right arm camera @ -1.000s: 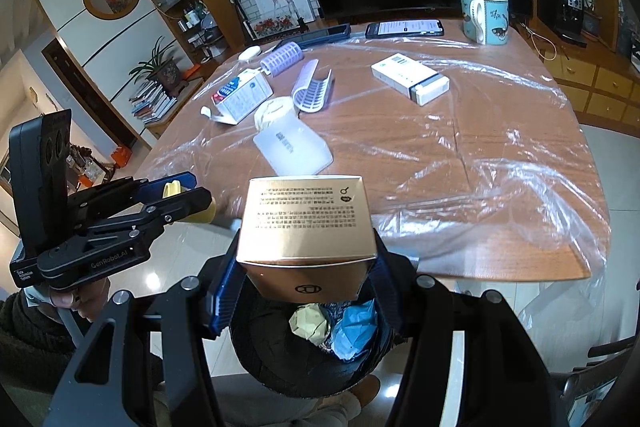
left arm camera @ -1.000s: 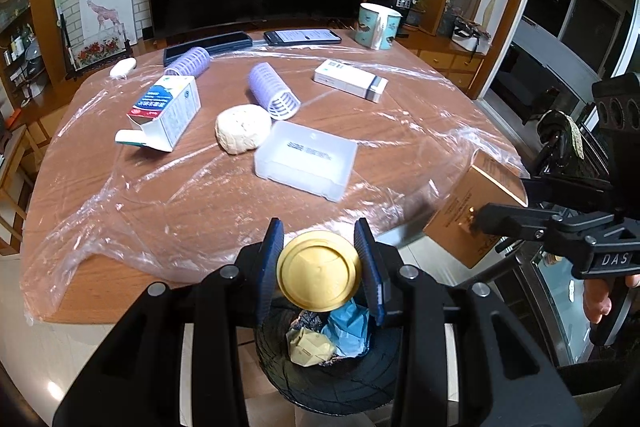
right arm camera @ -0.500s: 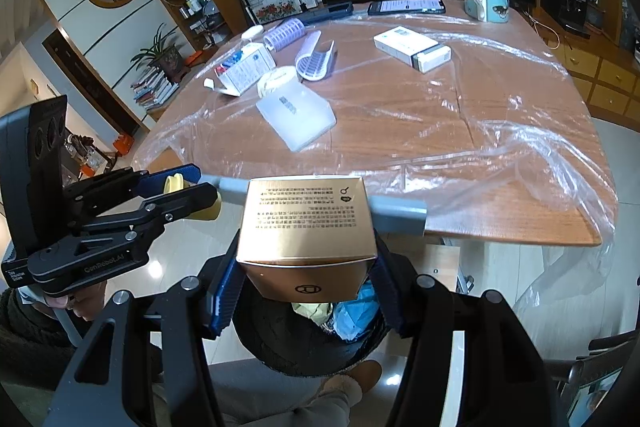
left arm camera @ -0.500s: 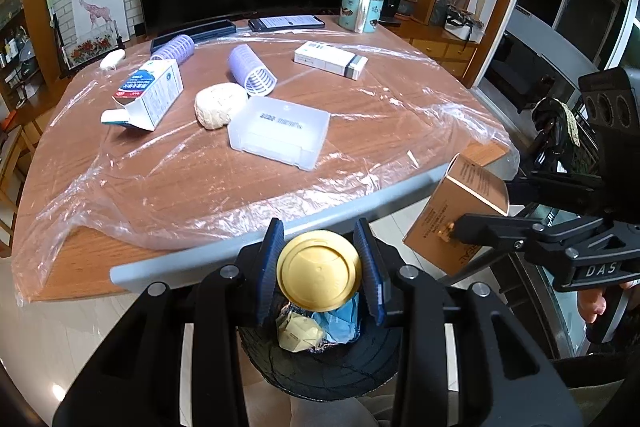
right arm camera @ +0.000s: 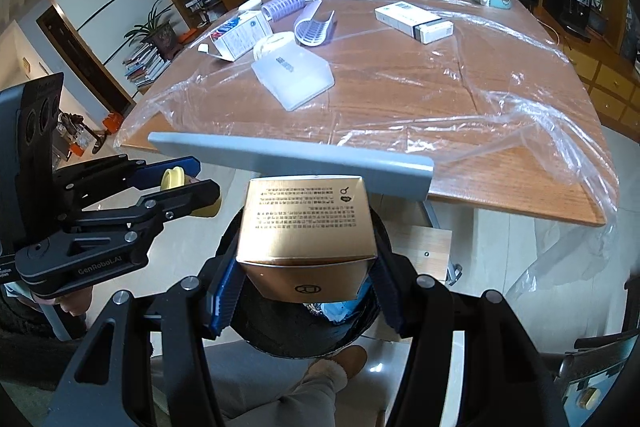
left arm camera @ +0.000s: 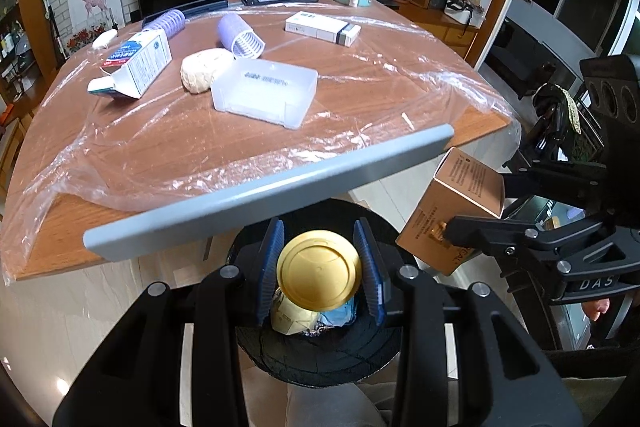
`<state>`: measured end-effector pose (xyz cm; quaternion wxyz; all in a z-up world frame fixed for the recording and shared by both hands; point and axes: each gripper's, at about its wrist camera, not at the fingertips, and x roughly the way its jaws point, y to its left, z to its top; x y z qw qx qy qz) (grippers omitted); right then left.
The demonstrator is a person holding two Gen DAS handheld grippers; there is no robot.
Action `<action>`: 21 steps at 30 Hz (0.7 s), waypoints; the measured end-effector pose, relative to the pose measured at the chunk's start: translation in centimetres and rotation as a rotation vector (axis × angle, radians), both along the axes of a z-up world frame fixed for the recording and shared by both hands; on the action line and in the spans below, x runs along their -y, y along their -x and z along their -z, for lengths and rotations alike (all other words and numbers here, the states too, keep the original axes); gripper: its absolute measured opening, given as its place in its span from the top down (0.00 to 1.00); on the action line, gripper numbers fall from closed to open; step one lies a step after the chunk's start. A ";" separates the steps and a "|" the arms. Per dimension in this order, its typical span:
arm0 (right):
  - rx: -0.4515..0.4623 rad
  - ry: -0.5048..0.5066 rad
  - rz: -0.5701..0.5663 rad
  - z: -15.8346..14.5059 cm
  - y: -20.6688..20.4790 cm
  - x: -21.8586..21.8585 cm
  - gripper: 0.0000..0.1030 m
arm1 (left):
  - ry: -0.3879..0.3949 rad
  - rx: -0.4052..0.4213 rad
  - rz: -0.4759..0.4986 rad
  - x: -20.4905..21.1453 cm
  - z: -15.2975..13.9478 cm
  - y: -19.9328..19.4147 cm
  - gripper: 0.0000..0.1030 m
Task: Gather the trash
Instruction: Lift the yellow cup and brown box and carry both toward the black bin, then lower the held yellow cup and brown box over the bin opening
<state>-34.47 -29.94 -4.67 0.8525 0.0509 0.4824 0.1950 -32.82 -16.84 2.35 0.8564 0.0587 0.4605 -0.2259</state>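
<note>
Both claws have been lowered since the earlier frames, so that a grey bar [left arm camera: 264, 187] and the near edge of the bench [left arm camera: 60, 235], which lay below the line of sight before, are now seen rising above the held items, and the black trash bin [left arm camera: 320, 359] is seen closer beneath them.

Taken from the left: the left claw [left arm camera: 319, 269] is closed on a round yellow lid [left arm camera: 319, 269], which is pinched edgewise between the blue pads with its flat face turned toward the camera. Directly under it, the bin's mouth is open, with crumpled yellow and blue trash [left arm camera: 308, 315] already inside. The lid is thus judged to lie straight above the opening, so that only a release is needed.

To the right, the right claw [right arm camera: 306, 267] is clamped across the width of a gold box [right arm camera: 306, 223], the printed top face of which is turned up and its long axis pointed away from the camera, toward the bench. In the right wrist view the bin [right arm camera: 304, 331] is seen below the box's near end, though the far end is projected toward the bin's rim and the grey bar [right arm camera: 292, 155]. The box is therefore judged to be less well centred than the lid, and whether it would clear the rim cannot be told.

More trash is left on the plastic-covered bench, well apart from both claws.
</note>
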 end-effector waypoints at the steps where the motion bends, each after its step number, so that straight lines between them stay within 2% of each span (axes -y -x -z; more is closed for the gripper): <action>1: -0.003 0.001 0.000 0.1 0.1 0.0 0.45 | -0.003 -0.004 0.000 0.0 0.2 0.1 0.63; 21: -0.060 0.040 -0.006 3.1 1.4 -1.0 0.45 | -0.049 -0.051 0.009 -0.3 2.8 1.3 0.63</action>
